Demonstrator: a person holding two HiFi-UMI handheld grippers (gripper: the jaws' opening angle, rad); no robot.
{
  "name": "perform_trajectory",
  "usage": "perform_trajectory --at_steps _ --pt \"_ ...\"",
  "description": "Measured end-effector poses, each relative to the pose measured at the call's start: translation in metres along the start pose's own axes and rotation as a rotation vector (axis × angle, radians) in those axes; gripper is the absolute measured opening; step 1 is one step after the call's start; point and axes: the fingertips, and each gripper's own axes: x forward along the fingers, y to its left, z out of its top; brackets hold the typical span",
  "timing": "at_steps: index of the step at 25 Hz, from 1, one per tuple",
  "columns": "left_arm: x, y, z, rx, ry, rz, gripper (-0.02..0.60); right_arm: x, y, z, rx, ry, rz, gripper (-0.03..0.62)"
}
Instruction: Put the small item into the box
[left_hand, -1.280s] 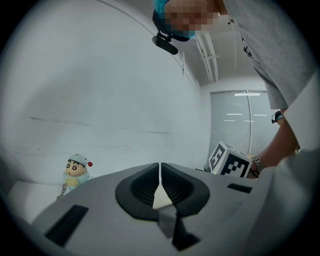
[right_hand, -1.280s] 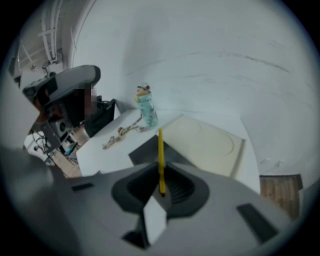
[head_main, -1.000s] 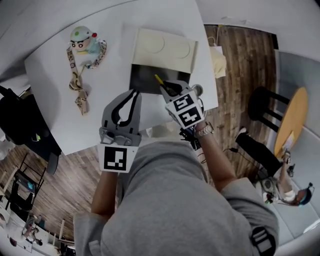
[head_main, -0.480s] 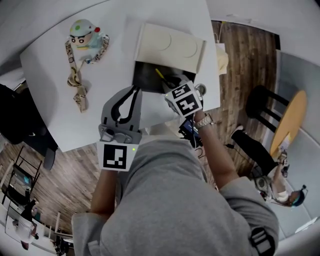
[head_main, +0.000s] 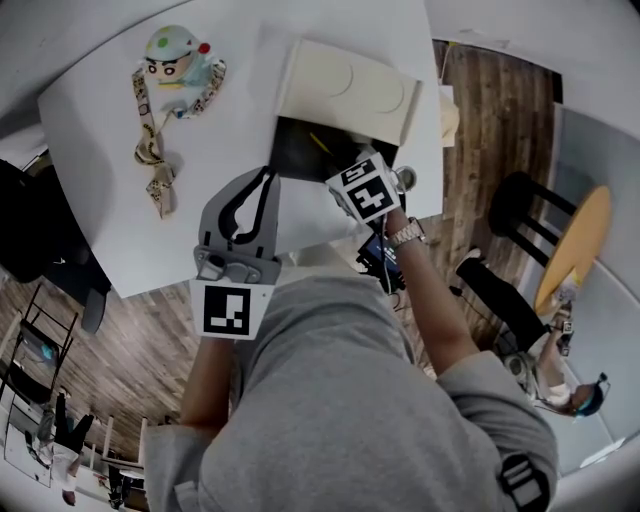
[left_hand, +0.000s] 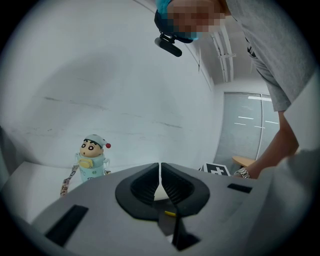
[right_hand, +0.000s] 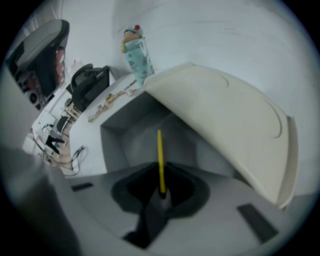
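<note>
Right gripper (right_hand: 161, 195) deeper in the box (right_hand: 129, 136), jaws clenched on yellow stick (right_hand: 160, 160); left gripper (left_hand: 160, 182), in its own view, jaws together.

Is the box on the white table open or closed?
Open. The cream lid of the dark box stands raised, showing the hollow inside.

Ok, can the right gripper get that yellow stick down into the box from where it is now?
Probably yes. The right gripper is shut on the yellow stick, which points into the open box. The lid is tipped back, and nothing shows between the stick and the opening.
</note>
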Motion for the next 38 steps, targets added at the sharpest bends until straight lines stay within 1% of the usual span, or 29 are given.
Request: perform_trajectory --at_steps 9,13,16,21,23,24,27,31,35,38 --pt "0.001 -0.002 0.001 -0.003 -0.014 -0.004 0.044 0.002 -0.001 -0.002 -0.005 0.000 -0.013 0.072" --pt "0.000 -0.006 0.002 0.007 -0.008 -0.011 0.044 0.000 0.000 -0.003 -0.003 -0.002 -0.001 0.110" --pt "0.000 -0.010 0.004 0.012 -0.015 -0.016 0.044 -0.006 -0.003 -0.003 0.005 -0.015 -0.012 0.110" --pt "-0.002 -0.019 0.007 0.035 -0.016 -0.030 0.044 -0.022 -0.006 0.001 0.038 -0.068 -0.022 0.109" --pt "-0.002 -0.022 0.010 0.039 -0.026 -0.031 0.044 -0.028 -0.005 0.001 0.043 -0.087 -0.019 0.084" --pt "-0.003 -0.024 0.011 0.040 -0.031 -0.030 0.044 -0.031 -0.004 0.002 0.044 -0.097 -0.013 0.061" --pt "-0.006 -0.030 0.012 0.041 -0.036 -0.027 0.044 -0.039 0.003 0.002 0.058 -0.135 0.014 0.041" --pt "-0.014 -0.040 0.013 0.049 -0.049 -0.028 0.044 -0.056 0.009 0.002 0.068 -0.189 0.018 0.033" --pt "-0.023 -0.048 0.013 0.055 -0.040 -0.029 0.044 -0.080 0.012 0.000 0.078 -0.255 0.030 0.032" --pt "-0.030 -0.054 0.018 0.070 -0.059 -0.026 0.044 -0.099 0.017 -0.005 0.090 -0.296 0.040 0.032"
